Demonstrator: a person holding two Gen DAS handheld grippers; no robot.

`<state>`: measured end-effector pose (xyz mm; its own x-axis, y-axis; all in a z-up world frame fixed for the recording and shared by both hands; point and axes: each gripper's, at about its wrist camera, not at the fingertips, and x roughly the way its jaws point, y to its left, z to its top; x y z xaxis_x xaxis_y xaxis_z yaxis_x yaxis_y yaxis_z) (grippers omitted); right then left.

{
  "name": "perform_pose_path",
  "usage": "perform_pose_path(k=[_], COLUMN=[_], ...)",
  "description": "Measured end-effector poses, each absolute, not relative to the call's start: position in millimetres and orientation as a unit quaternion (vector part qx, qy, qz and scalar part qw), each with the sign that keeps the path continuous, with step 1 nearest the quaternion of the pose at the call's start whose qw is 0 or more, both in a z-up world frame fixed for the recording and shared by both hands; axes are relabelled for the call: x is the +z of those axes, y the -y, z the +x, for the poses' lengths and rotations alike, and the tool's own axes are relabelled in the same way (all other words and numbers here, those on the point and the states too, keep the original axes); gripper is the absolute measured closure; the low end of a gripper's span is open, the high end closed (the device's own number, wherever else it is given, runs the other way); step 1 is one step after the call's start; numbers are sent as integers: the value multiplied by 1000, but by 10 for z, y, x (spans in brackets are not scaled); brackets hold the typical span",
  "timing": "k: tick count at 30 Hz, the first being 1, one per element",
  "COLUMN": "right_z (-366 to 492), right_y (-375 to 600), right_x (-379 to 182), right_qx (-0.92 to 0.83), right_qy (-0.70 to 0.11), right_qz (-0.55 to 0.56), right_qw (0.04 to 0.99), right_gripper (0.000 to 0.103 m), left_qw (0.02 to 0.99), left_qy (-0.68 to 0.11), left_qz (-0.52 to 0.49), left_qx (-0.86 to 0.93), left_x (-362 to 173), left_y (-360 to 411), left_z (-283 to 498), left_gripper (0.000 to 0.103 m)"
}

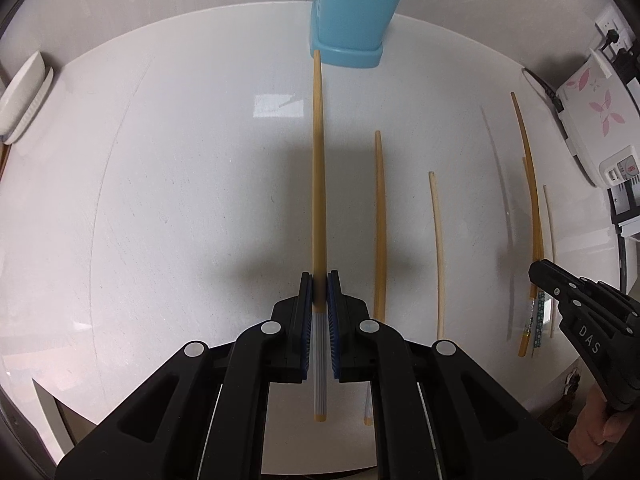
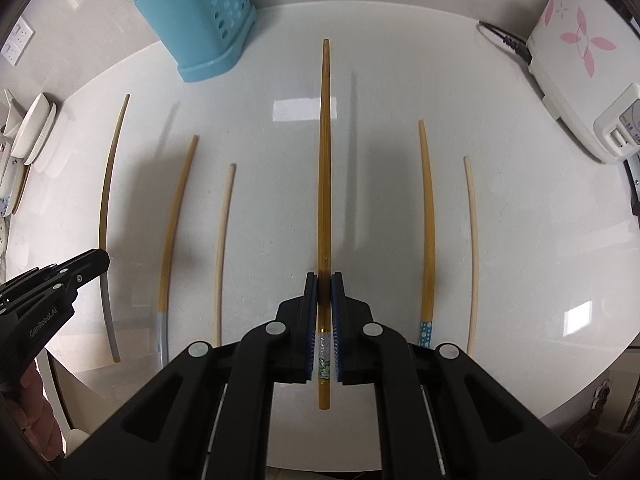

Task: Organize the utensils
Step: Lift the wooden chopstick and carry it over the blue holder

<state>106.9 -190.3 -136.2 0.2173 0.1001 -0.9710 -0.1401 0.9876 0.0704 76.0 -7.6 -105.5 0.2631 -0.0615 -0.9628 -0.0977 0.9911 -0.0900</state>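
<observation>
Since both grippers pinch their chopsticks way back near the decorated ends, the long tips could wobble and snag the blue holder rim. The left gripper is clamped on a grey-ended chopstick raised over the white surface — tip near the holder's base. The right gripper is clamped on a patterned-end chopstick. Count — two chopsticks held, four lying flat, one holder with several already inside.

I count seven chopsticks outside holder: one in my left claw, one in my right claw, five flat on table. One blue holder, upper left.
</observation>
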Motion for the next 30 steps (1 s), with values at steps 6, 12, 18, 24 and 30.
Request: perform_pose_path(k=[6,12,18,24,30], right_z=[1064,1164,1278,1391,1487], right_y=[1860,1816,1788,1744,1718], right_x=[-1260,-1133,-956,-765,-633], right_qx=[79,86,96,104,111], right_qy=[-606,-587,-563,-540,-519], right_qz=[-14,-8,-5,-4,-1], right_qw=[791,805,821,835,847], right_gripper=[97,97,97,97,97], left_qw=[804,817,830,844,858], left_qy=[-591,-572,-551,-529,-506], left_qz=[-65,-72,-78,-79,-82], left_qx=[18,20,24,30,35], left_x=[-1104,-956,-751,-545,-341], left_y=[272,290,247,183,130], left_z=[922,1010,1081,1190,1312], left_gripper=[96,96,96,96,96])
